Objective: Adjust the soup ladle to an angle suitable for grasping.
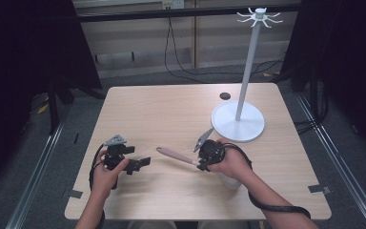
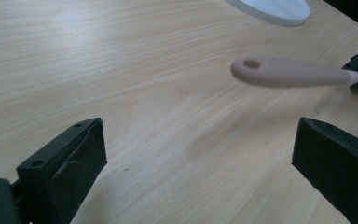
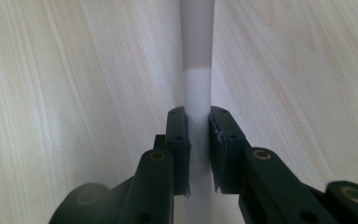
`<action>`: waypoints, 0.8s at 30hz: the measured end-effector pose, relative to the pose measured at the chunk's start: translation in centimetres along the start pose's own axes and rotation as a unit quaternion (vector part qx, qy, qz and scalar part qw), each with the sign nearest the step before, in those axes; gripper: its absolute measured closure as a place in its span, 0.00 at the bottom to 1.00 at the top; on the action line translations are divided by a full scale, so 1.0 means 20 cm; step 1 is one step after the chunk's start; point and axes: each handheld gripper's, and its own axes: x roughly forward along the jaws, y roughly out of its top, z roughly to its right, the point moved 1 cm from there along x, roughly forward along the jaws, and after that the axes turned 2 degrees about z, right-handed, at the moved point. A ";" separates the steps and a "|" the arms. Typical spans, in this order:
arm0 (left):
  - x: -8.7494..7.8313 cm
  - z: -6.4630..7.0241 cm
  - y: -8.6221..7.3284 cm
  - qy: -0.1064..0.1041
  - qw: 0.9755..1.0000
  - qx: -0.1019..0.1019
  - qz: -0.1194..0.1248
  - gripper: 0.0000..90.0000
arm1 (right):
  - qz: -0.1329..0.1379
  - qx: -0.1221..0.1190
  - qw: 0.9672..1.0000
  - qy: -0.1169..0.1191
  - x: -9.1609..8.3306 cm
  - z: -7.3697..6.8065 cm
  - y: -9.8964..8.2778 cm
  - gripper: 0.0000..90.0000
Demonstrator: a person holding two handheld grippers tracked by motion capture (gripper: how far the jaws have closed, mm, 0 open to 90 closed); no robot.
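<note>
The utensil (image 2: 289, 72) is motion-blurred in the left gripper view; its working end hides behind the right hand-held gripper (image 1: 201, 164) in the high view.

Count of things on and over the bench

One bench (image 1: 143, 114); two grippers, the left gripper (image 1: 140, 163) and the right gripper (image 1: 201, 166); one utensil (image 1: 176, 156) with a pink handle; one white stand (image 1: 238, 121) with a round base; one small dark disc (image 1: 225, 96); two hands.

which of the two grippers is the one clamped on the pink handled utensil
The right gripper: its jaws are shut on the utensil, on the white part. The left gripper stands open over bare table, holding nothing.
</note>
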 end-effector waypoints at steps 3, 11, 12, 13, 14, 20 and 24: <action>0.00 0.00 0.00 -0.001 1.000 0.001 0.000 0.03 | 0.013 0.010 1.000 -0.007 -0.03 0.01 -0.01 0.88; 0.01 0.00 0.00 -0.001 1.000 0.001 -0.002 0.03 | 0.066 0.047 0.996 -0.034 -0.12 0.06 -0.03 0.88; 0.01 0.00 0.00 -0.002 1.000 0.001 -0.002 0.03 | 0.076 0.049 0.995 -0.038 -0.13 0.06 -0.03 0.88; 0.01 0.00 0.00 -0.002 1.000 0.002 -0.002 0.03 | 0.082 0.057 0.994 -0.040 -0.15 0.07 -0.03 0.88; 0.01 0.00 0.01 -0.002 1.000 0.002 -0.002 0.03 | 0.089 0.061 0.993 -0.043 -0.16 0.07 -0.04 0.88; 0.02 0.01 0.01 -0.003 1.000 0.003 -0.002 0.03 | 0.133 0.080 0.986 -0.060 -0.22 0.09 -0.05 0.88; 0.03 0.01 0.02 -0.006 1.000 0.004 -0.005 0.03 | 0.158 0.091 0.981 -0.070 -0.25 0.10 -0.06 0.88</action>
